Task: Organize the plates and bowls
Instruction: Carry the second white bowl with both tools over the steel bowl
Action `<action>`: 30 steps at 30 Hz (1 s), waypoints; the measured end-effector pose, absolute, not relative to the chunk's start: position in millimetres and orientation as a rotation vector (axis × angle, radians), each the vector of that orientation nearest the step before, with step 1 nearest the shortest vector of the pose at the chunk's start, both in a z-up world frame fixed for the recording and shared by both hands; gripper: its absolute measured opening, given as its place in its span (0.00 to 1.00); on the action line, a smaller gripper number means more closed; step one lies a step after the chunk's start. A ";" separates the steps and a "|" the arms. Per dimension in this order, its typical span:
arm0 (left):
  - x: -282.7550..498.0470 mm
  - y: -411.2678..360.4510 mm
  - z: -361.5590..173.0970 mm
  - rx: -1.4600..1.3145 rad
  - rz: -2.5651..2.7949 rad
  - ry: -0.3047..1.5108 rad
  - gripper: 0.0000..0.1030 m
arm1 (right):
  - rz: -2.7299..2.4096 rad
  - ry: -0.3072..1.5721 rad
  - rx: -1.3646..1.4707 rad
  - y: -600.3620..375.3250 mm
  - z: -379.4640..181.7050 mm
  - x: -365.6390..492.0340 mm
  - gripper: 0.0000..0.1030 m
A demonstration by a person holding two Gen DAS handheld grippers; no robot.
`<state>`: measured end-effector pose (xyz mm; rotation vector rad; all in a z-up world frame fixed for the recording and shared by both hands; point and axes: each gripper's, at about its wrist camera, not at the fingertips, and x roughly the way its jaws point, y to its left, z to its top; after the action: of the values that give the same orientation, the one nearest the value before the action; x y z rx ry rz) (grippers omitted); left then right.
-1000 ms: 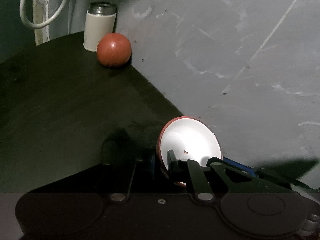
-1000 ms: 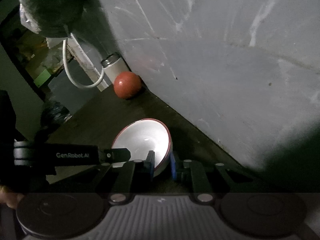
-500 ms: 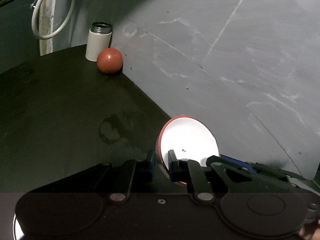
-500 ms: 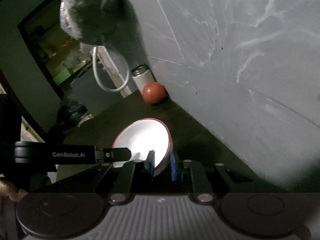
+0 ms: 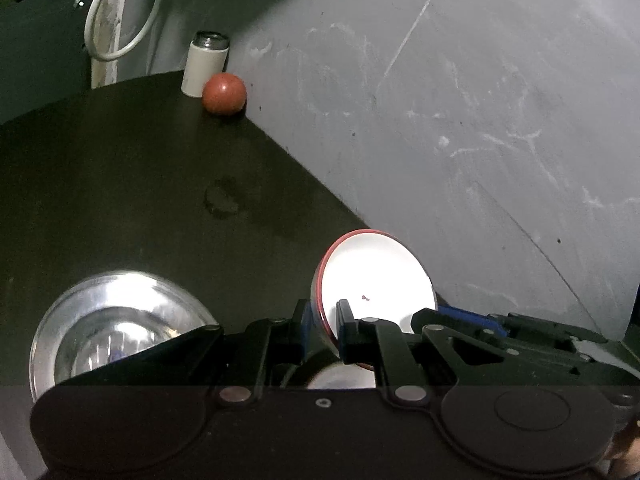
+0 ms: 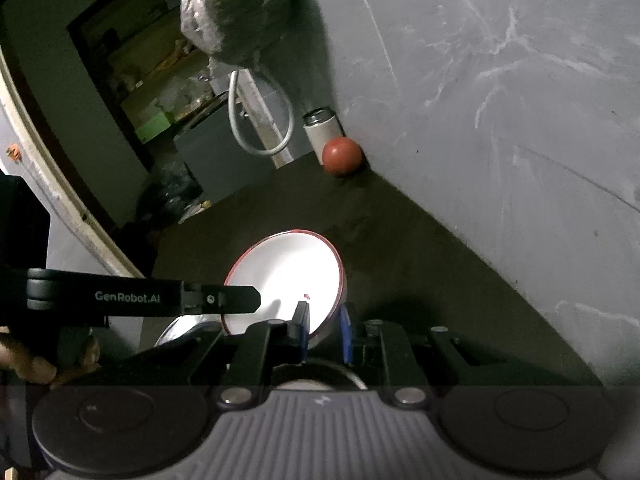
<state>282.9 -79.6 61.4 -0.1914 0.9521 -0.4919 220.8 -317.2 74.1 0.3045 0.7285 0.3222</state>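
Left wrist view: the left tool has its two fingers closed on the rim of a white bowl with a red rim, one finger outside the wall and the other inside; the bowl is tilted on edge, its white inside facing right toward the grey wall. From the right, the right tool reaches in with its blue pads at the bowl's opposite rim. Lower left, a shiny steel bowl sits upright on the dark desk, just beside the left tool's body. At the far corner of the desk a red ball lies against the wall, touching a white cylindrical container with a metal top; a white cable loop hangs behind them. Right wrist view: the right tool is closed on the rim of the same white bowl with a red rim, blue pads on either side of its wall, the bowl held above the dark desk. The left tool comes in from the left, marked GenRobot.AI, its finger over the bowl's near rim. Part of the steel bowl shows below. Farther off, the red ball and white container stand by the wall, with the cable loop and a hanging plastic bag above.
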 end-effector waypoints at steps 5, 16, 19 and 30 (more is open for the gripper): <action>265.5 -75.1 58.9 -0.194 -0.490 0.966 0.14 | 0.342 0.745 0.289 -313.8 75.5 202.5 0.18; 242.3 -75.1 46.0 -0.177 -0.501 1.022 0.15 | 0.370 0.814 0.277 -315.0 67.4 178.7 0.18; 240.6 -76.5 42.1 -0.174 -0.500 1.039 0.16 | 0.373 0.833 0.277 -317.0 65.3 175.0 0.18; 236.8 -77.6 34.7 -0.177 -0.499 1.070 0.17 | 0.380 0.876 0.260 -317.6 59.4 168.3 0.18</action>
<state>236.8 -77.6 34.7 -0.1774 1.0702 -0.4992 168.3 -317.6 59.4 0.2602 0.8756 0.3805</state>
